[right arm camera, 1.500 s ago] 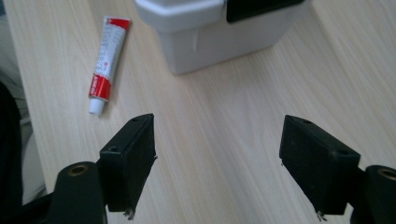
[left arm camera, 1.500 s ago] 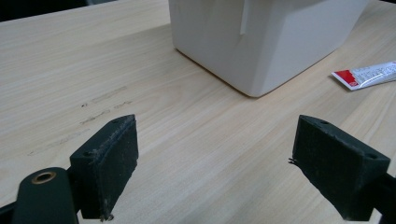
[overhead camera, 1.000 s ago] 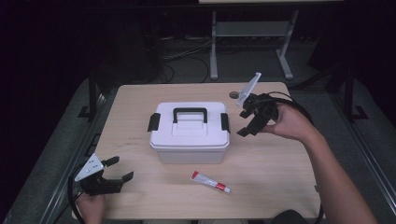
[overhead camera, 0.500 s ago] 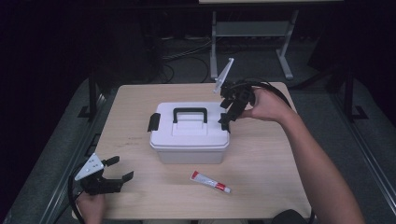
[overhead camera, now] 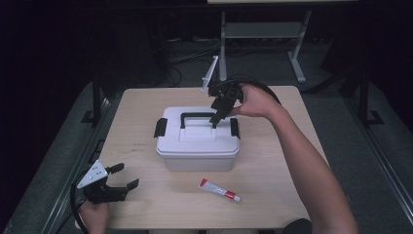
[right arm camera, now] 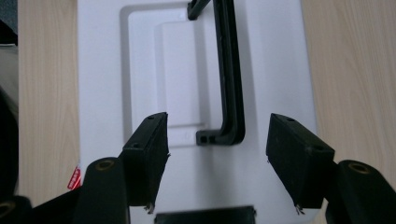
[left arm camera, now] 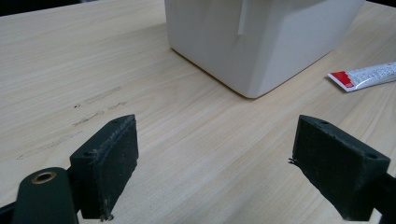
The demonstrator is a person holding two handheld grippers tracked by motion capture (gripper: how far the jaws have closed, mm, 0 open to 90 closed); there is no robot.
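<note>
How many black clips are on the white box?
2. One clip sits on the left end of the box; the other clip sits on the right end, near the right gripper. More could be hidden behind.

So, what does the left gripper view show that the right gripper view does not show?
The left gripper view alone shows the white box's side wall, faint marks on the table, and the left gripper with its jaws wide open and nothing between them.

The right gripper view alone shows the box's lid from above, its black handle and the right gripper, open above the handle's end.

Both show the wooden table, the white box and part of the red-and-white tube.
</note>
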